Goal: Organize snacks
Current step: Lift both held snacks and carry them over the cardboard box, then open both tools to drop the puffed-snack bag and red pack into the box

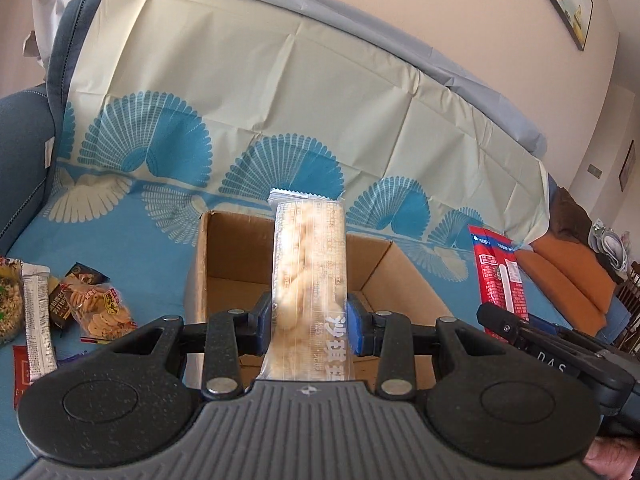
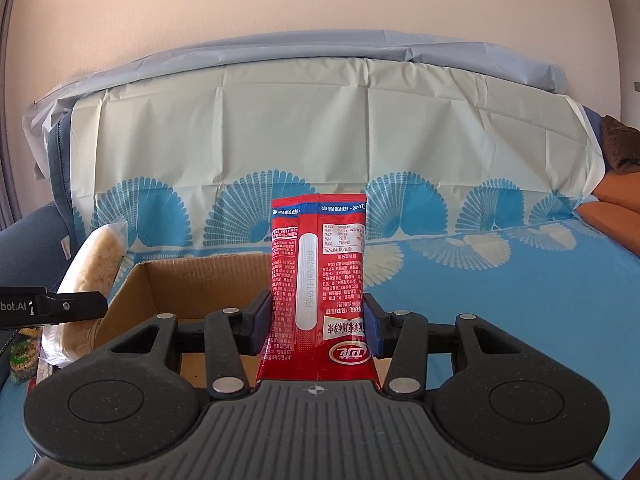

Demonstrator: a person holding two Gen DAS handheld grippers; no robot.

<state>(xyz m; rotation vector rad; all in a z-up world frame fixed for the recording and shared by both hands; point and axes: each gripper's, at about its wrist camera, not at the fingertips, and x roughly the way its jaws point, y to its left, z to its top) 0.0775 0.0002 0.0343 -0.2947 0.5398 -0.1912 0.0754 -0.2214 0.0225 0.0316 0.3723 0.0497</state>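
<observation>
My left gripper [image 1: 310,322] is shut on a clear packet of pale biscuits [image 1: 308,264] and holds it upright over the near side of an open cardboard box [image 1: 202,276]. My right gripper [image 2: 316,326] is shut on a red snack packet [image 2: 320,272], held upright over the near right part of the same box [image 2: 132,292]. The red packet [image 1: 500,276] and the right gripper [image 1: 532,334] show at the right in the left wrist view. The biscuit packet [image 2: 94,272] and the left gripper's finger [image 2: 68,306] show at the left in the right wrist view. The box looks empty where its inside is visible.
Several loose snack packets [image 1: 94,304] lie on the blue patterned cloth [image 1: 132,256] left of the box. A cloth-covered sofa back [image 2: 320,128] rises behind. An orange cushion [image 1: 560,280] and clutter sit at the far right.
</observation>
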